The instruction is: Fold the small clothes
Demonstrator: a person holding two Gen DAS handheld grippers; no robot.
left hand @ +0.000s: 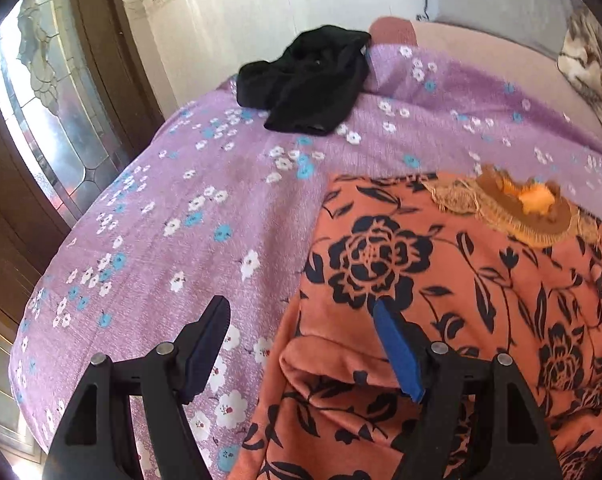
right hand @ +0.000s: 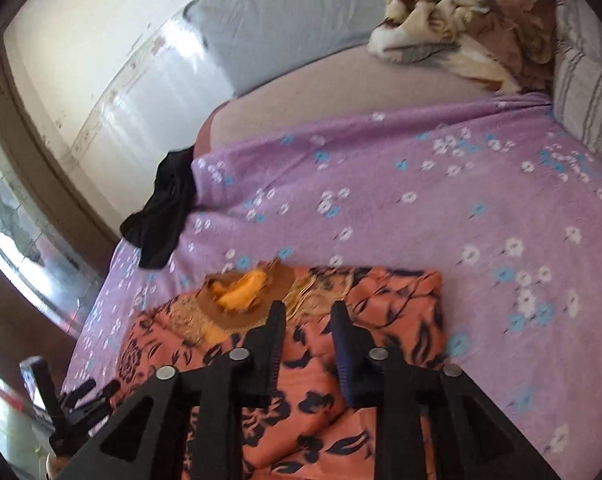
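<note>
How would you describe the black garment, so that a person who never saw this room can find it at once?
Start from the bed with the purple flowered sheet. Go to its far edge, near the white wall and the glass door, where the sheet ends. The black garment lies there crumpled; it is plain and dark, unlike the orange garment with dark roses lying near the grippers.

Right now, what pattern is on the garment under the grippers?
Orange garment with dark navy roses and leaves, clearest in the left wrist view.

Bed under a purple floral sheet [left hand: 205,240], bearing an orange floral garment [left hand: 441,280], a black garment [left hand: 309,80] and a crumpled blanket [right hand: 453,20].
</note>
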